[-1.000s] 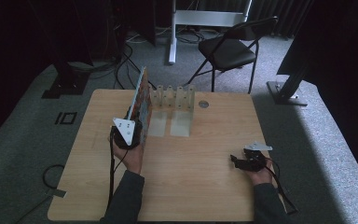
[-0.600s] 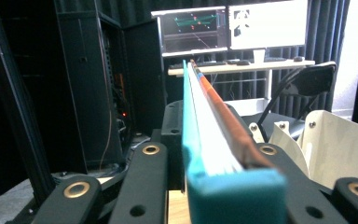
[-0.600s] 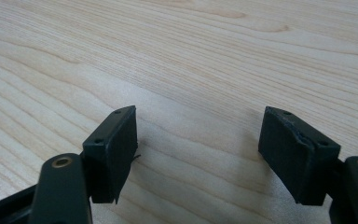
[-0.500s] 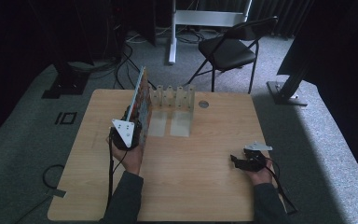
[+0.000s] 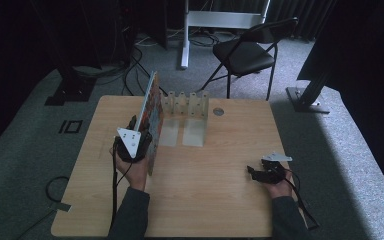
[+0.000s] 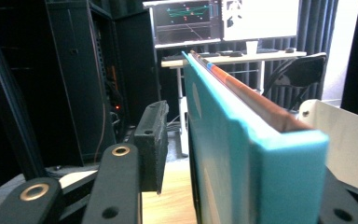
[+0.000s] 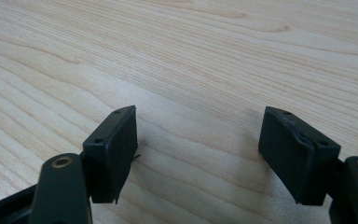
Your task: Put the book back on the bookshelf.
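While the left gripper (image 6: 177, 154) has just been opening, jaws apart, book (image 5: 150, 117) stands on edge between them, long axis running toward rack (image 5: 185, 105); right gripper (image 7: 209, 154) open, well apart.

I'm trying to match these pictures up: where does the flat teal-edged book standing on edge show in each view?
High view: the flat teal-edged book stands on edge left of centre, before the pale slotted rack, at the left gripper.
Left gripper view: its teal edge runs up the middle, a gap from the left finger.
Right gripper view: bare wood between open fingers.
Shared landmark: the light wooden table.
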A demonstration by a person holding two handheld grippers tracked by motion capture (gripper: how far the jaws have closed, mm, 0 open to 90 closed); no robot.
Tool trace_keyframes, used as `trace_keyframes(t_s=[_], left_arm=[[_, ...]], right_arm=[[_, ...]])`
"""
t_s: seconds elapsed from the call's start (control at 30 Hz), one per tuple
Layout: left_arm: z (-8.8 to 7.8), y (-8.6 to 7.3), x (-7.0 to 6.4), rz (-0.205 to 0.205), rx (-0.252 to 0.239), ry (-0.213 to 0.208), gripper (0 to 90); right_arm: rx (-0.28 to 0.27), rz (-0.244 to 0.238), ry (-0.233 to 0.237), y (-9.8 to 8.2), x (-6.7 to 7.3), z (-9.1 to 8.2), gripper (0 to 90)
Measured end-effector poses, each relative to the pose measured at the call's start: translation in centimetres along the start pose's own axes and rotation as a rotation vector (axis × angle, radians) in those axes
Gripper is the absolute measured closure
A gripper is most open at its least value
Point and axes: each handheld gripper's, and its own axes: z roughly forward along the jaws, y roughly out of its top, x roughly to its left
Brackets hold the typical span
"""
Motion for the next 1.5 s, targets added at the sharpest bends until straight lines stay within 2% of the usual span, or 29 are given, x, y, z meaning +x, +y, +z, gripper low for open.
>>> trace_keyframes(t_s=[0.4,0.6,0.83,0.97,1.23,1.4,1.5], left_arm=[[-0.7,0.0,0.3,-0.007,0.016,-0.027,55.4],[-1.2,0.0,0.6,-0.02,0.036,-0.067,53.5],[-1.8,-0.1,0.8,-0.023,0.06,-0.094,52.1],[-2.2,-0.3,0.8,0.004,0.073,-0.101,51.6],[-2.7,-0.8,1.0,0.025,0.096,-0.116,50.6],[-3.2,-0.7,1.3,0.066,0.118,-0.145,50.3],[-3.6,-0.7,1.6,0.076,0.131,-0.158,50.3]], right_arm=[[0.0,0.0,0.0,0.0,0.0,0.0,27.8],[0.0,0.0,0.0,0.0,0.0,0.0,27.8],[0.0,0.0,0.0,0.0,0.0,0.0,27.7],[0.0,0.0,0.0,0.0,0.0,0.0,27.7],[0.0,0.0,0.0,0.0,0.0,0.0,27.7],[0.0,0.0,0.0,0.0,0.0,0.0,27.8],[0.0,0.001,0.0,0.0,0.0,0.0,27.8]])
